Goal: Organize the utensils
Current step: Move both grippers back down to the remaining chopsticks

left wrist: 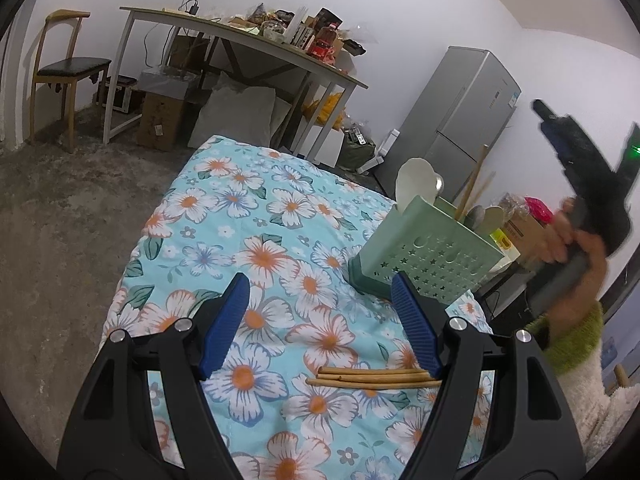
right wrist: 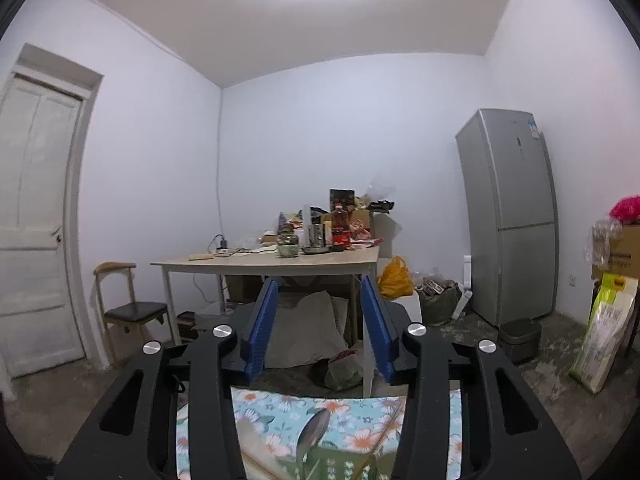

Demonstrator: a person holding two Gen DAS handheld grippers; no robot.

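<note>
Spread wide and gripping nothing, the left gripper [left wrist: 320, 312] is held over the floral cloth [left wrist: 224, 216], with the wooden chopsticks [left wrist: 372, 378] lying crosswise at lower centre, just inside its right finger. The green utensil holder [left wrist: 424, 248] is seen at right of centre. The right gripper [right wrist: 320, 320], half-spread and empty, is raised level above the holder; the left is judged nearer the chopsticks.

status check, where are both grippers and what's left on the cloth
Left gripper open, empty, low over the chopsticks on the floral cloth. Right gripper open, empty, above the green holder. Nothing in the way.
</note>
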